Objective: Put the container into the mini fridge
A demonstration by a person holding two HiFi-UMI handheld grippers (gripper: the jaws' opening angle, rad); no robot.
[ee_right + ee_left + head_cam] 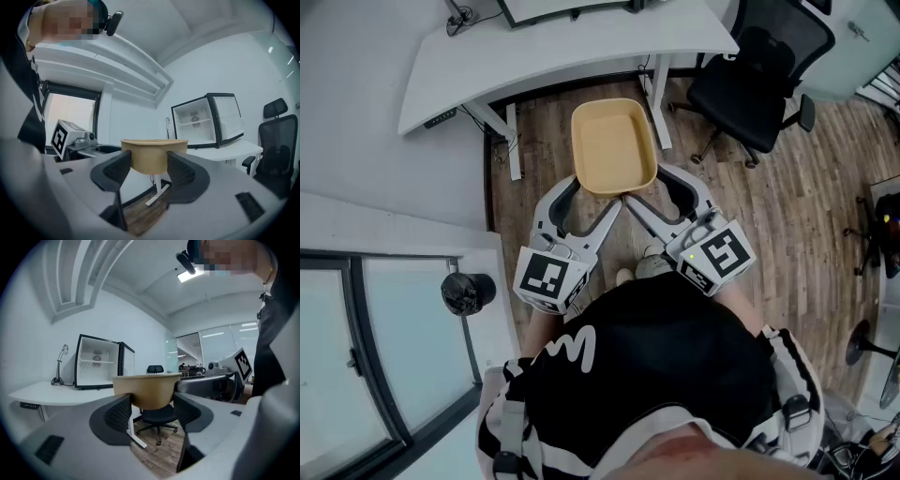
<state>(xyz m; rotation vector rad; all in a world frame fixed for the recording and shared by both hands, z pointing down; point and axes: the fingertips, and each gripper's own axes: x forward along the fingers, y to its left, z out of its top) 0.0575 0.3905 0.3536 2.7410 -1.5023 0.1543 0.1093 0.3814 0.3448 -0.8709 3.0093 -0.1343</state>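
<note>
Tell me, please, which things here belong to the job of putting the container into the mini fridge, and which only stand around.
Belong to the job:
- container, gripped by the left hand-held gripper and the right hand-held gripper
- mini fridge, door open, on the desk

Only standing around:
- office chair
- desk lamp

A long white desk with a curved top and white metal legs (562, 56) stands by the plain white wall (136, 315) on a floor of brown wood-look planks (787, 225). A black office chair with a mesh back and castor base (759, 80) is near its end. A dark-framed window with pale panes (366, 356) lies to one side, glass partition walls (220, 345) close the far end, and a bright rectangular ceiling lamp (187, 276) shines overhead.
</note>
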